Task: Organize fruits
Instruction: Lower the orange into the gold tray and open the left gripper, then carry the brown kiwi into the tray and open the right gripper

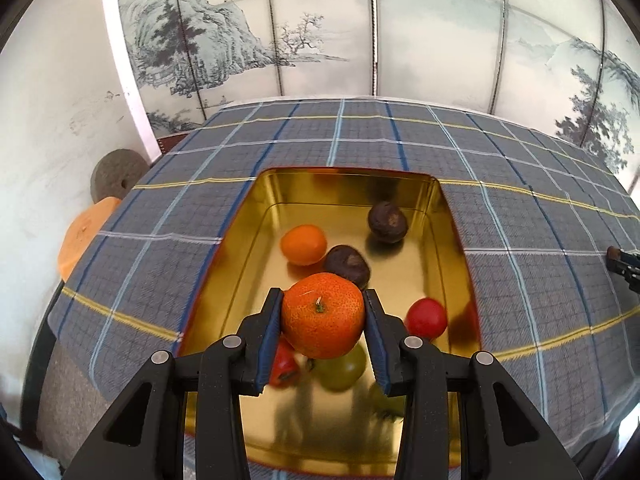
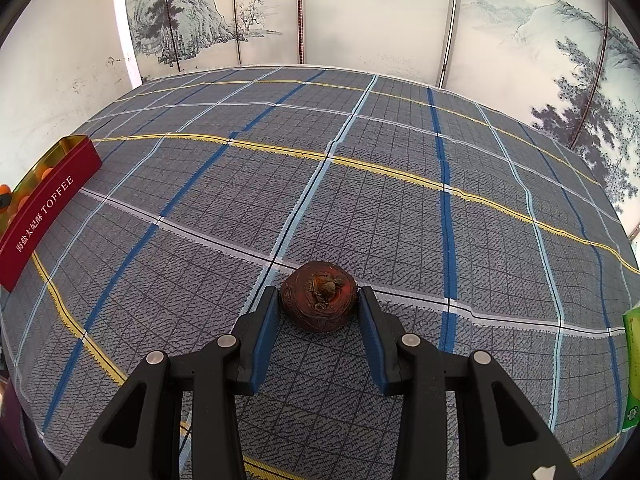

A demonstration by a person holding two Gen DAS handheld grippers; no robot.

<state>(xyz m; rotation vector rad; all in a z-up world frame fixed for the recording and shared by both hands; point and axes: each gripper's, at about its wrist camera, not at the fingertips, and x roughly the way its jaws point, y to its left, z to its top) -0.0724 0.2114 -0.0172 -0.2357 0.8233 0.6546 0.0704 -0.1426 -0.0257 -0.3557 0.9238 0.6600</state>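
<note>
Black left gripper with blue pads pinched a tangerine from both sides, stem end facing the camera, held above the near half of a gold tin. Below and behind the held fruit, inside the tin: a red tomato-like fruit to the right, another red one and a green one partly hidden under the pads, a smaller orange citrus farther left, and two dark brown round fruits, one mid-tin, one far right. Tin sat on a grey plaid tablecloth.

Right gripper was low over the plaid tablecloth, jaws set around a dark brown water chestnut; the pads looked to be touching its sides, and it seemed to rest on the cloth. Red outer wall of the tin, printed TOFFEE, sat well apart at far left. Green packet edge showed at right. Painted landscape screen stood behind the table.
</note>
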